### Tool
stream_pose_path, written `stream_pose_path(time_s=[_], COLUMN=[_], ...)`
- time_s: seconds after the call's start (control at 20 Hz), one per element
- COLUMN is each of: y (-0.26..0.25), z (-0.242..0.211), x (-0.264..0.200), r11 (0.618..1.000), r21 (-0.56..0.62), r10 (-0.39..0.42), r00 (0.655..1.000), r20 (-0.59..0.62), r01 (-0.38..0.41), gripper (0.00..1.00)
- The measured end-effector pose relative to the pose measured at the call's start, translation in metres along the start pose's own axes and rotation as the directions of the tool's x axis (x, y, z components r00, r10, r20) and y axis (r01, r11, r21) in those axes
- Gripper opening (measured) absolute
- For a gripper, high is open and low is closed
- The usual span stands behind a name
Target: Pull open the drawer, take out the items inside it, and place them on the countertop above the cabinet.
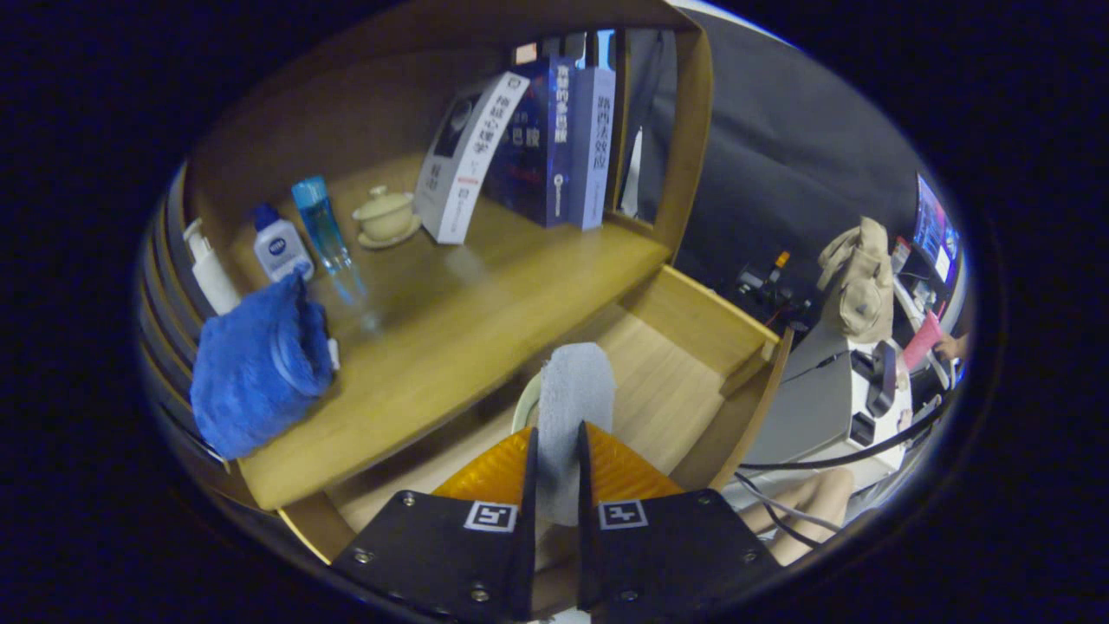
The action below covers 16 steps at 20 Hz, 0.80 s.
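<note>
On countertop (485, 295): three books (554, 130), three bottles (282, 247), one lidded cup (385, 215), one blue towel (256, 364). Below it, one open drawer (693, 321).

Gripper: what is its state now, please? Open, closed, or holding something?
Gripper: closed on a grey flat item, held between both fingers above the open drawer.

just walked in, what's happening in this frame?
The hand-held gripper is shut on a grey cloth-like item, held over the open drawer. A pale rim shows just behind the item; I can't tell what it is. On the countertop there are a blue towel, bottles, a lidded cup and books.
</note>
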State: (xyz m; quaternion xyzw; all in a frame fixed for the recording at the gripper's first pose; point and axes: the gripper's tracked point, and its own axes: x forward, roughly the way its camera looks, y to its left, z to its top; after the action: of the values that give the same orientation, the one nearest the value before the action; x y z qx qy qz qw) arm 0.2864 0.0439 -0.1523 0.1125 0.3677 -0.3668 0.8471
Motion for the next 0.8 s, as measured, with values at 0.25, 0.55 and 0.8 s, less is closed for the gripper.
stream_pose_path(time_s=[0.25,0.55,0.8], y=[0.051,0.108,0.113], z=[0.062,0.097,0.103], x=[-0.020,-0.030,-0.005], r11=[0.971,0.784,0.576], r21=[0.041,0.217,0.424], r10=[0.226,0.531,0.642], r00=[0.959,0.809,0.708], r20=[0.174,0.252,0.295], r01=[-0.236,-0.582,-0.699], gripper=[0.20,0.20,0.19])
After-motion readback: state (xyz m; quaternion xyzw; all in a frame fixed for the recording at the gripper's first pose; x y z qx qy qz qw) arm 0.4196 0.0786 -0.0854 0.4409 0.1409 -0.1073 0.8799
